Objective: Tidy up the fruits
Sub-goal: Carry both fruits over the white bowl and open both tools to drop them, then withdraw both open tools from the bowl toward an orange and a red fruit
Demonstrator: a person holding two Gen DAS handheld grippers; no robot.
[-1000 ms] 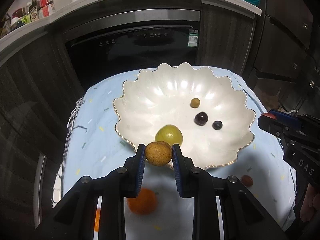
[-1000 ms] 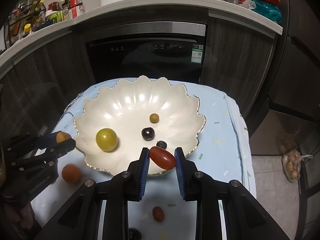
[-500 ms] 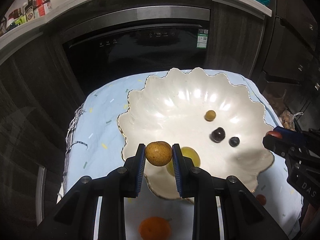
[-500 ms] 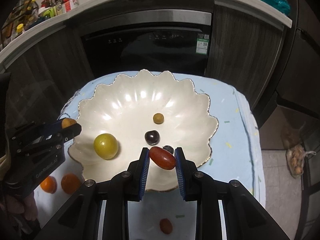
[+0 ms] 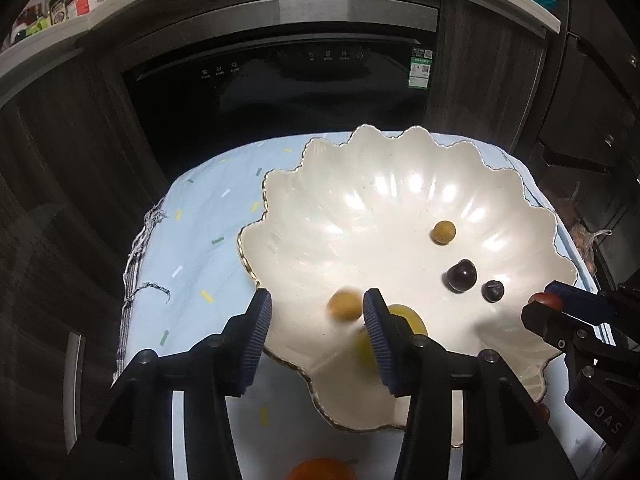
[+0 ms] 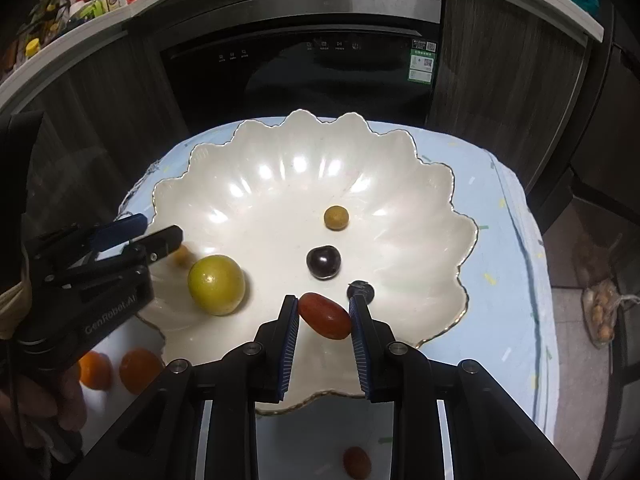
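Spreading its blue-padded jaws above a scalloped white bowl [image 5: 400, 200], the left tool [image 5: 316, 308] is opening, and a small tan fruit [image 5: 344, 307], blurred, sits between the pads with clear space on its left side; whether the right pad still touches it cannot be told. Just behind the right jaw of that tool lies a yellow-green round fruit [image 5: 412, 320] on the bowl floor. Farther ahead and to the right rest a small tan berry [image 5: 443, 232], a dark cherry [image 5: 461, 275] and a blueberry [image 5: 493, 291], all apart from one another. Below the tool, on the pale blue cloth [image 5: 192, 248] covering the counter, an orange fruit [image 5: 320, 470] shows at the frame's bottom edge.

From the right wrist view, the left tool enters from the left over the bowl's rim, a person's hand [image 6: 40, 400] gripping its body, with two orange fruits [image 6: 120, 368] on the cloth beneath. The right tool [image 6: 324, 316] is clenched on an oblong red cherry tomato [image 6: 325, 315], held tilted over the near part of the bowl, just short of the blueberry. A second red tomato [image 6: 357, 462] lies on the cloth under that tool.
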